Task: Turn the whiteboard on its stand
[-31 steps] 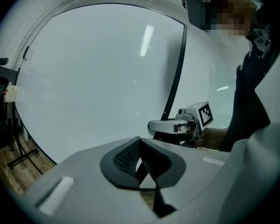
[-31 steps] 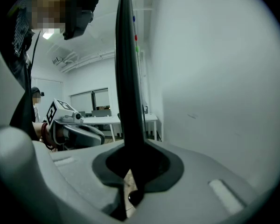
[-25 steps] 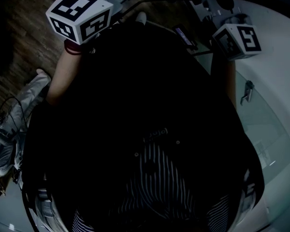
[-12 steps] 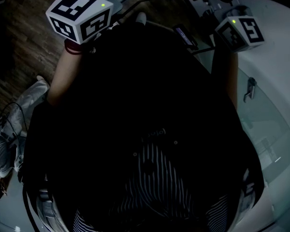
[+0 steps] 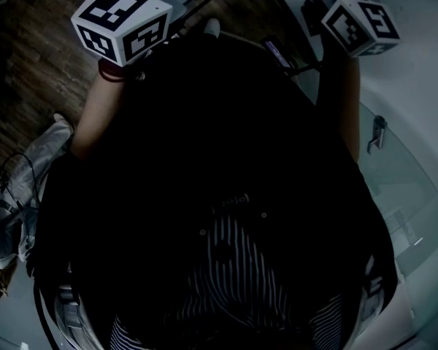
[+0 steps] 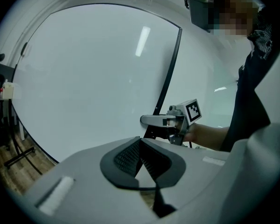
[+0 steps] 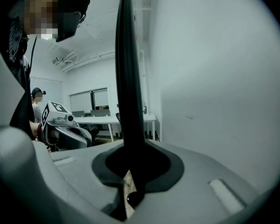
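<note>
While the one whiteboard (image 6: 93,78) fills the space ahead of the left claw (image 6: 141,160), white face toward it, that claw is clenched on nothing, its two pads meeting. The right claw (image 7: 130,174) grips the board's single dark edge frame (image 7: 128,78), which rises straight up from between its jaws, with the white surface to that claw's right. There are two claws in all.

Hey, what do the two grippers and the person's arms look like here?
Both the left gripper and right gripper have pale grey shells with dark pads. Each carries a white cube printed with black square markers. A dark red band circles the left wrist; the top is dark.
</note>
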